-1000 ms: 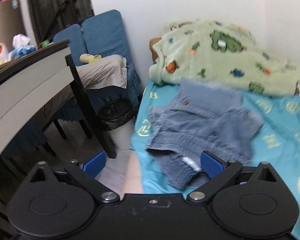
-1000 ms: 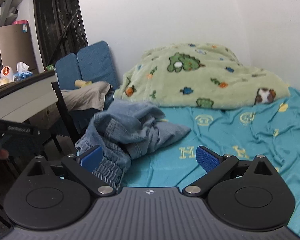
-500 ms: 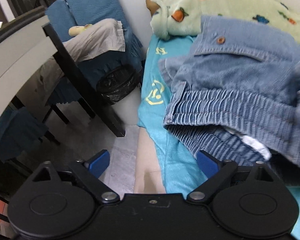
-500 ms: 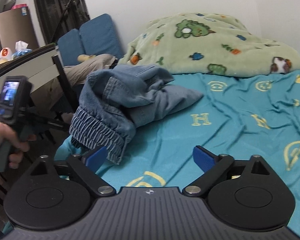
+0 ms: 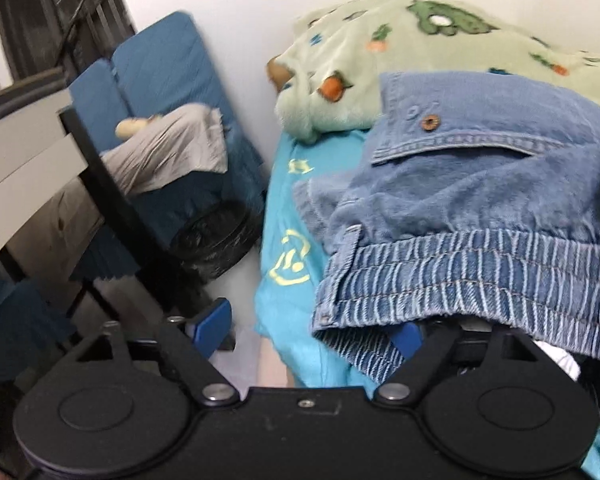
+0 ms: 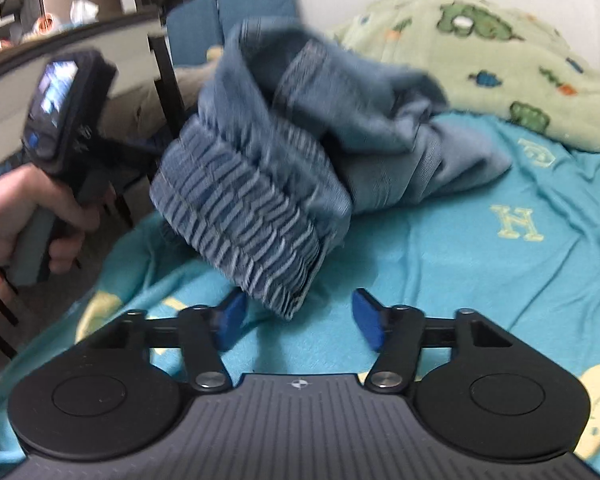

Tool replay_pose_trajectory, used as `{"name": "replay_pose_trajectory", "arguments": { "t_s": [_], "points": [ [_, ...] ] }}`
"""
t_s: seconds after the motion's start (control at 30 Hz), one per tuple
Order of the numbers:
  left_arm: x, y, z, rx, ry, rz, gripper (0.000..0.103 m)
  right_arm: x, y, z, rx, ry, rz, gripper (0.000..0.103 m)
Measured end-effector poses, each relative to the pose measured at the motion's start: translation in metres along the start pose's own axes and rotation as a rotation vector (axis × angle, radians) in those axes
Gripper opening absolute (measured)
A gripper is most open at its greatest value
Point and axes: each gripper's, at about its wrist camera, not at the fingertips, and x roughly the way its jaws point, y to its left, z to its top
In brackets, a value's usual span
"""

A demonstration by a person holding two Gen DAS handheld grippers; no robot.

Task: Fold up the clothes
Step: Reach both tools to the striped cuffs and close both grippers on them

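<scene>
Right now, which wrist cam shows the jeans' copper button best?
Left wrist: the copper button sits sharp on the jeans flap, unobstructed. In the right wrist view the jeans are motion-blurred and bunched; no button is visible there.

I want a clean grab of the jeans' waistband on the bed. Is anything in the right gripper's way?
Nothing visible. The right gripper has its jaws closing just short of the jeans; the waistband's lowest corner hangs between them over bare teal bedsheet.

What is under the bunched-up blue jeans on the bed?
The denim jeans lie on the turquoise bedsheet with yellow prints. In the left wrist view, something white peeks out under the elastic waistband. The sheet directly beneath the pile is covered.
</scene>
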Motion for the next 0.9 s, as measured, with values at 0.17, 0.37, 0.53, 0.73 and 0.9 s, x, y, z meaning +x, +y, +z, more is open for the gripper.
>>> {"name": "replay_pose_trajectory", "arguments": {
  "t_s": [0.17, 0.37, 0.53, 0.73, 0.9],
  "points": [
    [0.0, 0.004, -0.006, -0.001, -0.002, -0.033, 0.08, 0.008, 0.012, 0.0, -0.051, -0.027, -0.012, 0.032],
    [0.003, -0.002, -0.005, 0.022, -0.003, -0.033, 0.08, -0.018, 0.005, 0.015, 0.045, -0.21, -0.037, 0.012],
    [0.005, -0.009, -0.007, 0.012, -0.018, -0.033, 0.081, -0.042, -0.013, 0.029, 0.176, -0.287, -0.08, 0.006],
    [-0.008, -0.018, -0.012, 0.002, -0.031, -0.017, 0.075, -0.049, -0.036, 0.035, 0.273, -0.314, -0.189, 0.005],
    [-0.021, -0.029, -0.017, 0.008, -0.03, -0.023, 0.074, -0.05, -0.061, 0.029, 0.387, -0.285, -0.268, 0.005]
  ]
}}
